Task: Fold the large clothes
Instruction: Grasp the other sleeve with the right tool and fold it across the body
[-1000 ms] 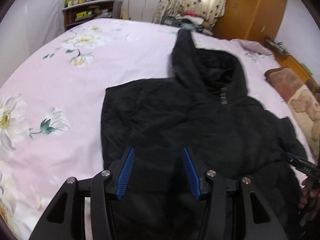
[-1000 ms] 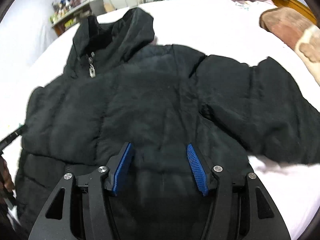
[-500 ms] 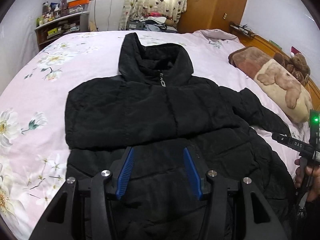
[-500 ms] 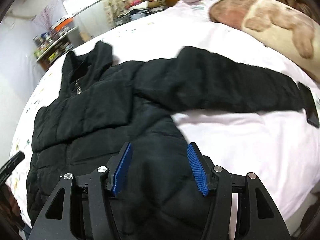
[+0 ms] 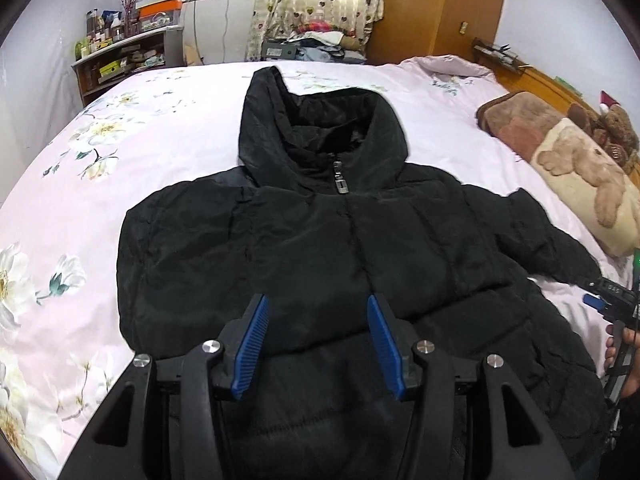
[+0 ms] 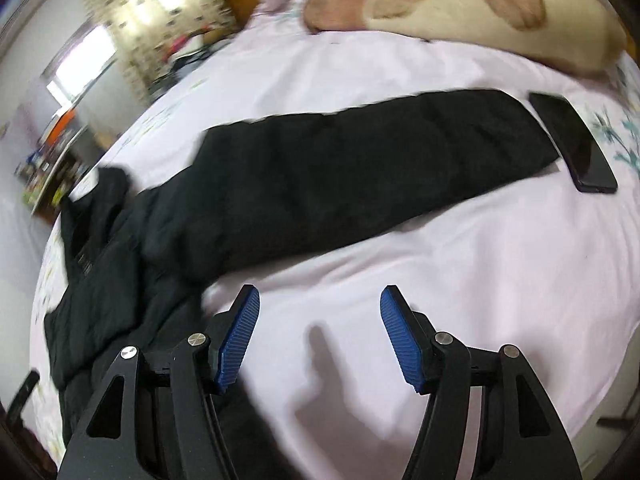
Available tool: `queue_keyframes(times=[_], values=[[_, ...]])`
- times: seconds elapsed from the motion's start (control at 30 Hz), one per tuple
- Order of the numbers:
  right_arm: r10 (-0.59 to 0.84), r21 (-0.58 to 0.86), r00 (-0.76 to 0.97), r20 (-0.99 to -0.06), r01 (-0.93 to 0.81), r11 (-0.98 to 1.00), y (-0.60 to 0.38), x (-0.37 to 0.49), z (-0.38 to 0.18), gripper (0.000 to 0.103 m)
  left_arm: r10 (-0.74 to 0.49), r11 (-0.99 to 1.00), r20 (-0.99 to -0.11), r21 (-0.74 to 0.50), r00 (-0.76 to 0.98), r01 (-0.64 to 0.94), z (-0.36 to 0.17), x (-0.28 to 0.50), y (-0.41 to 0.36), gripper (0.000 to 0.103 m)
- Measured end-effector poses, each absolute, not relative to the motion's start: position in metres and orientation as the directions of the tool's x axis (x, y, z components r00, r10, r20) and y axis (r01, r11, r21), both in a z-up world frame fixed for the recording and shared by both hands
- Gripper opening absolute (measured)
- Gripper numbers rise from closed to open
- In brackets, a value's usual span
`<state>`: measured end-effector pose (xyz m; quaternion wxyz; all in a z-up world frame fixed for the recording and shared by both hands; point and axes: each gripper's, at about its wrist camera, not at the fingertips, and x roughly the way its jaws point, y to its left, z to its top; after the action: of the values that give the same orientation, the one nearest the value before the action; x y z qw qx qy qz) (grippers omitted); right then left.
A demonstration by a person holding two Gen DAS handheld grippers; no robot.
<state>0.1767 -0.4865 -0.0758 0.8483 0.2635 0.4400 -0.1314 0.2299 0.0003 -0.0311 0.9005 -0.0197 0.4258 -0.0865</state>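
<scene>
A black hooded puffer jacket (image 5: 344,248) lies front up and zipped on the pink flowered bed (image 5: 168,128). My left gripper (image 5: 317,304) hovers open over its lower chest, with nothing between the pads. The jacket's sleeve (image 6: 360,168) stretches out to the right across the sheet. In the right wrist view, which is blurred, my right gripper (image 6: 320,294) is over bare sheet (image 6: 460,260) just below that sleeve. Its jaws are opening and hold nothing. The right gripper (image 5: 612,300) also shows at the right edge of the left wrist view, held by a hand (image 5: 624,352).
A black phone (image 6: 572,144) lies on the sheet at the sleeve's cuff. A bear-print pillow (image 5: 576,168) and a teddy bear (image 5: 612,128) sit along the right side of the bed. A cluttered shelf (image 5: 124,56), curtain and wooden wardrobe (image 5: 440,8) stand beyond the bed.
My right gripper swung right, off the jacket's body to bare sheet below the outstretched sleeve, and its jaws spread wider. The left gripper shifted so the jacket sits centred ahead; it stays open.
</scene>
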Motion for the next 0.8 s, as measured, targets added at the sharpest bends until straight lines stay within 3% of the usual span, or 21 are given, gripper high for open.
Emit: queue_keyframes(times=[0.37,0.57,0.6,0.63,0.7,0.8], values=[[0.007,0.506,0.632,-0.775,0.614,0.606,-0.579,0.203,-0.120,0.064,-0.117,0.993,-0.800,-0.082,0.588,0.087,-0.070,0.270,0.010,0.054],[-0.045,0.501,0.636,-0.770,0.647,0.574,-0.593,0.220,-0.121,0.064,-0.121,0.993,-0.796,-0.097,0.593,0.071,-0.079,0.286,0.017,0.054],[-0.057,0.495,0.636,-0.770,0.651,0.575,-0.592,0.221,-0.118,0.053,-0.121,0.993,-0.796,-0.096,0.593,0.073,-0.079,0.287,0.016,0.054],[-0.070,0.486,0.636,-0.769,0.651,0.583,-0.591,0.221,-0.114,0.032,-0.121,0.993,-0.797,-0.095,0.592,0.075,-0.079,0.287,0.016,0.055],[-0.066,0.499,0.651,-0.756,0.638,0.586,-0.591,0.218,-0.103,0.020,-0.127,0.992,-0.799,-0.100,0.588,0.078,-0.076,0.285,0.018,0.055],[-0.082,0.491,0.683,-0.726,0.598,0.633,-0.582,0.218,-0.068,0.015,-0.138,0.990,-0.799,-0.117,0.586,0.073,-0.069,0.279,0.021,0.054]])
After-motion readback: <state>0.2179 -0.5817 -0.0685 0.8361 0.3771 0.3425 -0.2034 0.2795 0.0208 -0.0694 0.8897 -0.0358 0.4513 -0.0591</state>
